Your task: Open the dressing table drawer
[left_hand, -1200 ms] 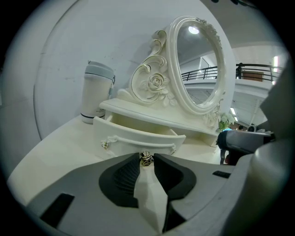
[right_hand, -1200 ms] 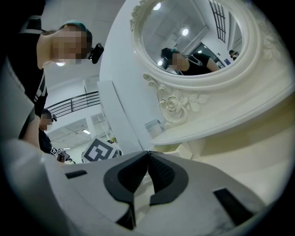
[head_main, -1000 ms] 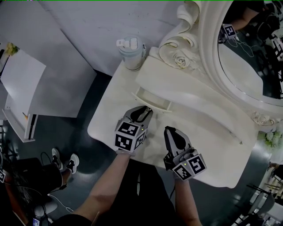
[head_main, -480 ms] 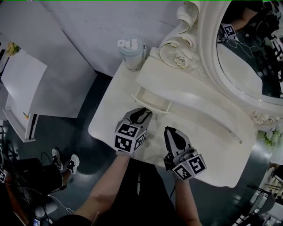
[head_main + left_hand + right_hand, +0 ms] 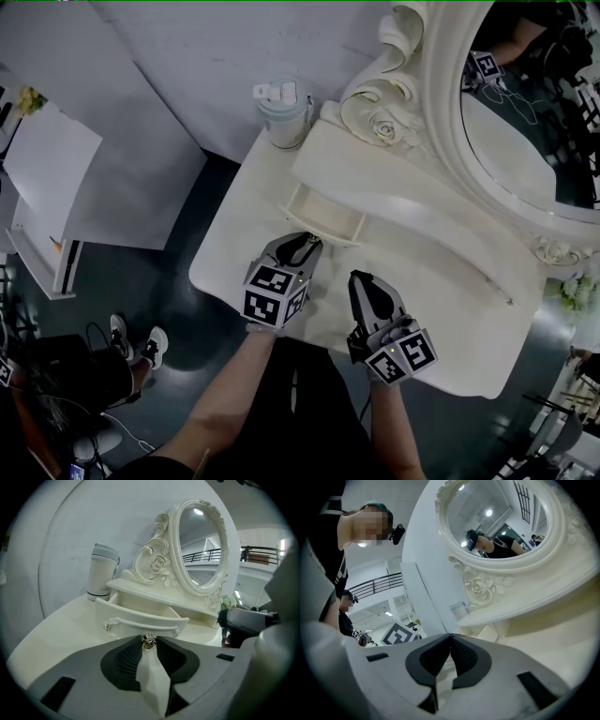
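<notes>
Drawer point(image 5: 325, 215) partly out, left tongs point(image 5: 306, 241) clamped on its knob point(image 5: 149, 641); right tongs point(image 5: 450, 635) closed, empty

Cream surface point(image 5: 450, 319), drawer point(image 5: 337, 217) and mirror frame point(image 5: 436, 103); gilt knob point(image 5: 148, 641); pale mint tumbler point(image 5: 281, 117); grey left tongs point(image 5: 149, 642) and right tongs point(image 5: 450, 635) with black pads point(image 5: 123, 660), black-and-white marker cubes point(image 5: 274, 292).

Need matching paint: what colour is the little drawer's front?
Cream white drawer front, like the rest of the dressing table; clearest in the left gripper view.
</notes>
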Available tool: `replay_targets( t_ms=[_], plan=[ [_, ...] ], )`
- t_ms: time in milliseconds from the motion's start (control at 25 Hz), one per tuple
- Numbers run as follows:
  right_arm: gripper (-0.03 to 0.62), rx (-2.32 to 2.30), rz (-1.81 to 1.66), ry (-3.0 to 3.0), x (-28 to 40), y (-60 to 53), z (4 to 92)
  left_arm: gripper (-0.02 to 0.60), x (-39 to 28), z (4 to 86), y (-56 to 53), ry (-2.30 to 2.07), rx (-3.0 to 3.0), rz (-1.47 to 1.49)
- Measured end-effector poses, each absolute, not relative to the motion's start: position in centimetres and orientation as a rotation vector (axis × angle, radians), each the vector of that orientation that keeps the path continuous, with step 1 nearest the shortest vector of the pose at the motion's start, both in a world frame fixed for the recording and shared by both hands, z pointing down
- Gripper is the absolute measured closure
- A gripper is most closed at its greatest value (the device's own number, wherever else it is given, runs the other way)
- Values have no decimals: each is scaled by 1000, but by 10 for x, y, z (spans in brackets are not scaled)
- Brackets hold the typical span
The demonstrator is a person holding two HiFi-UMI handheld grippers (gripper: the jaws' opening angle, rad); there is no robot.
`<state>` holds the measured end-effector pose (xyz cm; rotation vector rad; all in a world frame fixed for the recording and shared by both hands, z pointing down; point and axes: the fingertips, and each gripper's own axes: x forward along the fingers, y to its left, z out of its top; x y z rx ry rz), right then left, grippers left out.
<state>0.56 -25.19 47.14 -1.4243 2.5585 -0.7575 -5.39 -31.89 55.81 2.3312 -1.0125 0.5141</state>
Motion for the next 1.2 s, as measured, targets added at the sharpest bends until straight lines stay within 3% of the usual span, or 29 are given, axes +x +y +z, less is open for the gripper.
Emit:
replay_targets(
  t_ms=[600,760,1000,1200],
  plan=[
    [588,-1431,-764,2556,6,-246,473,465,-56,558,-315,-1005,2339,512],
    [588,-1427,-766,2558,7,-245,472,398,-59,555,-313,-1013,2355,508],
    [588,-1430,-752,2560,7,-250,469,399,-72,548,-313,-1052,2379,515],
    [588,-1447,-738,2554,13,-256,462,512,-77,534,-311,-1062,2415,489]
  ],
)
